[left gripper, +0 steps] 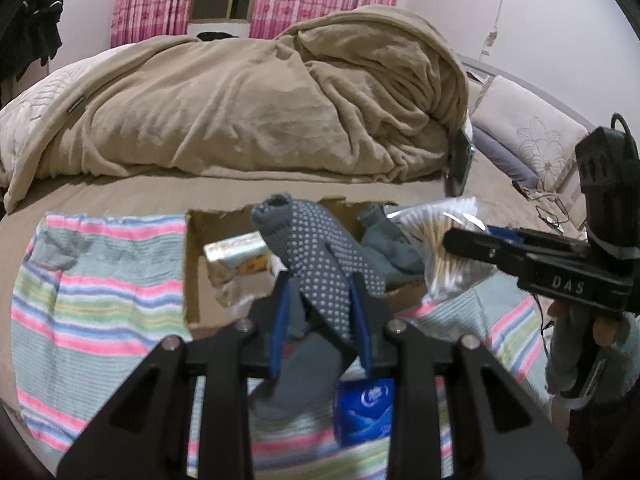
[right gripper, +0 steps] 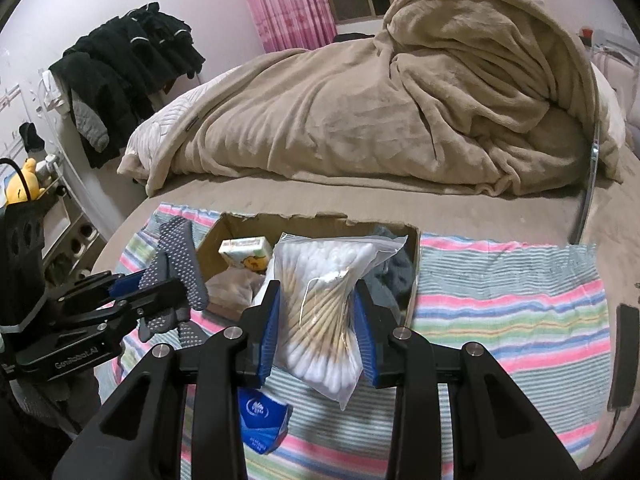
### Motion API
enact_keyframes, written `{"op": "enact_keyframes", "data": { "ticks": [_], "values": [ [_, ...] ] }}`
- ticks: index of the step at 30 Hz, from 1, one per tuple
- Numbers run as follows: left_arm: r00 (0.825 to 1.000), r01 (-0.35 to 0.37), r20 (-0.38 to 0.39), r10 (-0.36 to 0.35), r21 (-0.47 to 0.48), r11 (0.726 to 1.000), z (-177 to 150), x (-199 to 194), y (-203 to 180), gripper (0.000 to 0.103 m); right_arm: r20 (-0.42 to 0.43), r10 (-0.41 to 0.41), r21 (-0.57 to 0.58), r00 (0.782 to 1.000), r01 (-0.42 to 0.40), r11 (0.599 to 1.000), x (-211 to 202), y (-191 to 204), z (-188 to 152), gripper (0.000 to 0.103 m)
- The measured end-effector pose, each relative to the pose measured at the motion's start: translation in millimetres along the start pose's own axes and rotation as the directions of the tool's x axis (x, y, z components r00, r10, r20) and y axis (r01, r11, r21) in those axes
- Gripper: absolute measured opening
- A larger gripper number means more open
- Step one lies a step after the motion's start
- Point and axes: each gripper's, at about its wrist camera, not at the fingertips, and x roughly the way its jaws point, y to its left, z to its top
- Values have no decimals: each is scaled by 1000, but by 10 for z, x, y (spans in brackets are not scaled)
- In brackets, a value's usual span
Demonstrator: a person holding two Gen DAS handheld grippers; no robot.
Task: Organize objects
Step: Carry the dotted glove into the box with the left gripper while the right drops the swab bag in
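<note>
My left gripper (left gripper: pixel 320 282) is shut on a grey glove with pale grip dots (left gripper: pixel 320 252), which hangs lifted in front of an open cardboard box (left gripper: pixel 194 272). My right gripper (right gripper: pixel 318 292) is shut on a clear zip bag of cotton swabs (right gripper: pixel 320 312), held over the box's near edge (right gripper: pixel 414 280). Each view shows the other gripper too: the right gripper (left gripper: pixel 454 242) with the swab bag (left gripper: pixel 440 236), and the left gripper (right gripper: pixel 172 286) with the glove (right gripper: pixel 182 256). Inside the box lie a small yellow-and-white tissue pack (right gripper: pixel 244 254) and another grey fabric piece (left gripper: pixel 388 248).
The box rests on a striped towel (right gripper: pixel 508 300) spread over the bed. A blue tissue pack (right gripper: pixel 262 416) lies on the towel near me. A heaped beige blanket (right gripper: pixel 380 112) fills the bed behind the box. Dark clothes (right gripper: pixel 120 80) hang at the left wall.
</note>
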Motion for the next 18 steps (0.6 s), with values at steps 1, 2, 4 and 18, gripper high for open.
{"op": "enact_keyframes", "data": {
  "ticks": [1,2,4,18],
  "values": [
    [1000,0,-1,0,3,1000,23,36,-13,29,3,2,2,1000,-2,1000,5,-10,6,36],
    [1000,1,-3,-1,7,1000,49,84,-24,29,7,4,3,1000,-4,1000,14,-25,21,36],
    [1000,-2,-12,2,10,1000,99,200,-38,30,14,8,9,1000,-8,1000,30,-60,47,36],
    [998,11,-58,-10,22,1000,242,757,-218,30,47,30,45,998,-32,998,104,-364,145,36]
  ]
}}
